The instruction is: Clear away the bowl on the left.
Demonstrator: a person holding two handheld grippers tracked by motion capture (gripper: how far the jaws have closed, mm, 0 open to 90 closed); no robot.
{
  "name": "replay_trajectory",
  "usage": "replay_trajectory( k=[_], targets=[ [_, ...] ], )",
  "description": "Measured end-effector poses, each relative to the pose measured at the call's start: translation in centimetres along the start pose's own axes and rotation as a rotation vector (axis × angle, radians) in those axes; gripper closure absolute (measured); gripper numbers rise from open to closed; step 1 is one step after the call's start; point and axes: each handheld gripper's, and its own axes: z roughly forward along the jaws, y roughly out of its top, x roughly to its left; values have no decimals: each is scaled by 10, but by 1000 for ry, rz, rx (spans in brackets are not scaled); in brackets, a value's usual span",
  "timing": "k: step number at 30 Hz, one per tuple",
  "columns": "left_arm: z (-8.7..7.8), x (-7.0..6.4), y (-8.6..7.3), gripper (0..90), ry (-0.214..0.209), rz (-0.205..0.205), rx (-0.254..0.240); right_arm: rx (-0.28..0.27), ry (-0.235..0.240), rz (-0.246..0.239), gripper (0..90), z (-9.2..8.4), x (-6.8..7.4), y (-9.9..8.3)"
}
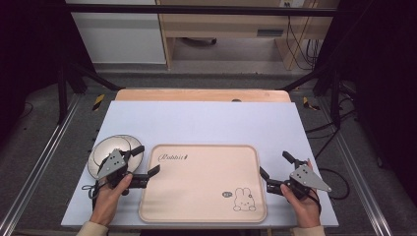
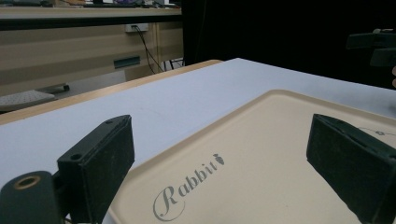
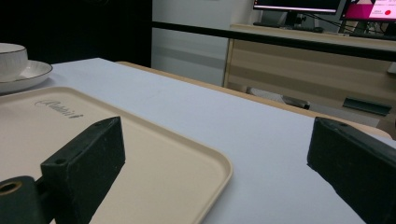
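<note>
A: Reading from the left of the high view, what lies first on the bench (image 1: 206,115)?

B: A white saucer (image 1: 104,150) sits near the bench's left edge, just beside the tray (image 1: 196,194). The right gripper view shows a white cup (image 3: 11,58) standing on that saucer (image 3: 28,74).

A: What is over the saucer?

B: The left hand-held gripper (image 1: 146,160) partly covers the saucer's near side, held by the person's left hand (image 1: 110,194). Its jaws stand wide apart and nothing is between them. They point toward the tray's left rim, the nearer jaw reaching the rim. In the left gripper view (image 2: 219,158) the two black pads frame the tray's near-left corner and the printed word "Rabbit" (image 2: 187,186).

A: And the middle?

B: The beige tray lies flat on the bench's pale blue cover, its long side parallel to the near edge. The script word (image 1: 173,157) marks its far-left corner; a small rabbit drawing (image 1: 244,199) marks its near-right corner.

A: And the right?

B: The right hand-held gripper (image 1: 276,164) is held by the right hand (image 1: 300,201), just beside the tray's right rim. Its jaws are likewise wide apart with nothing between them. In the right gripper view (image 3: 215,158) one pad hangs over the tray, the other over the bare bench cover, and the tray's rounded corner (image 3: 224,170) lies between them.
</note>
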Motion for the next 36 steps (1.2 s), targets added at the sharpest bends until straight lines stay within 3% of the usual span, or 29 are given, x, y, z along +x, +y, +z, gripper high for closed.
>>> replay_trajectory(
  k=[8, 12, 16, 18, 23, 27, 33, 36],
  targets=[
    [-4, -3, 10, 62, 11, 4, 24, 5, -5, -2, 45, 0, 1, 0],
    [-6, -1, 24, 60, 38, -3, 17, 11, -3, -3, 45, 1, 2, -1],
    [-7, 4, 46, 59, 70, 65, 53, 16, -2, -7, 45, 1, 3, -1],
    [-8, 6, 49, 60, 78, 66, 46, 15, -2, -7, 45, 1, 3, 0],
    [-2, 21, 62, 59, 103, 39, 48, 11, 1, -9, 45, 2, 4, 0],
    [4, 34, 71, 59, 141, 74, 97, 15, 0, -11, 45, 2, 4, 0],
    [-11, 45, 71, 61, 218, 81, 132, 14, -2, -5, 45, 2, 3, -1],
    [-23, 53, 72, 66, 254, 59, 129, 11, -1, -6, 46, 1, 4, 0]
  ],
)
